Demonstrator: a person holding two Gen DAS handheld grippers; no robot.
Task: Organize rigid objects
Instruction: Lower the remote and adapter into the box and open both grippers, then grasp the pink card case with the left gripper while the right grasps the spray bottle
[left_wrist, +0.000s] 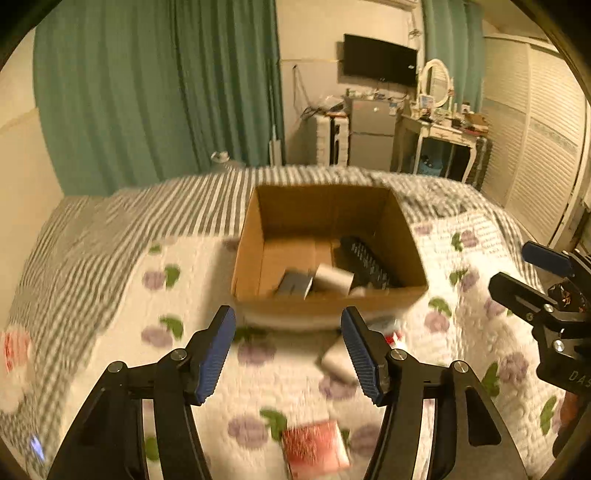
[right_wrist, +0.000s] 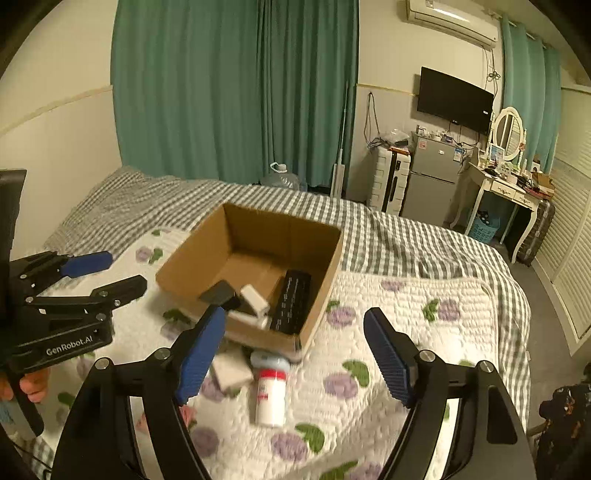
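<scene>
An open cardboard box (left_wrist: 251, 236) (right_wrist: 321, 280) sits on the bed. It holds a black remote (left_wrist: 365, 262) (right_wrist: 293, 302), a white block (left_wrist: 334, 278) (right_wrist: 255, 297) and a dark grey block (left_wrist: 295, 284) (right_wrist: 218, 291). In front of the box lie a white bottle with a red band (right_wrist: 271, 391), a white box (right_wrist: 231, 369) (left_wrist: 338, 363) and a red packet (left_wrist: 316, 446). My left gripper (left_wrist: 288, 350) (right_wrist: 107, 271) is open and empty, just short of the box. My right gripper (right_wrist: 295, 350) (left_wrist: 517, 266) is open and empty above the bottle.
The bed has a floral quilt (right_wrist: 388, 332) over a grey checked sheet (right_wrist: 258, 195). Green curtains (right_wrist: 236, 88), a small fridge (right_wrist: 432, 181), a dressing table (right_wrist: 506, 192) and louvred wardrobe doors (right_wrist: 572, 240) stand beyond the bed.
</scene>
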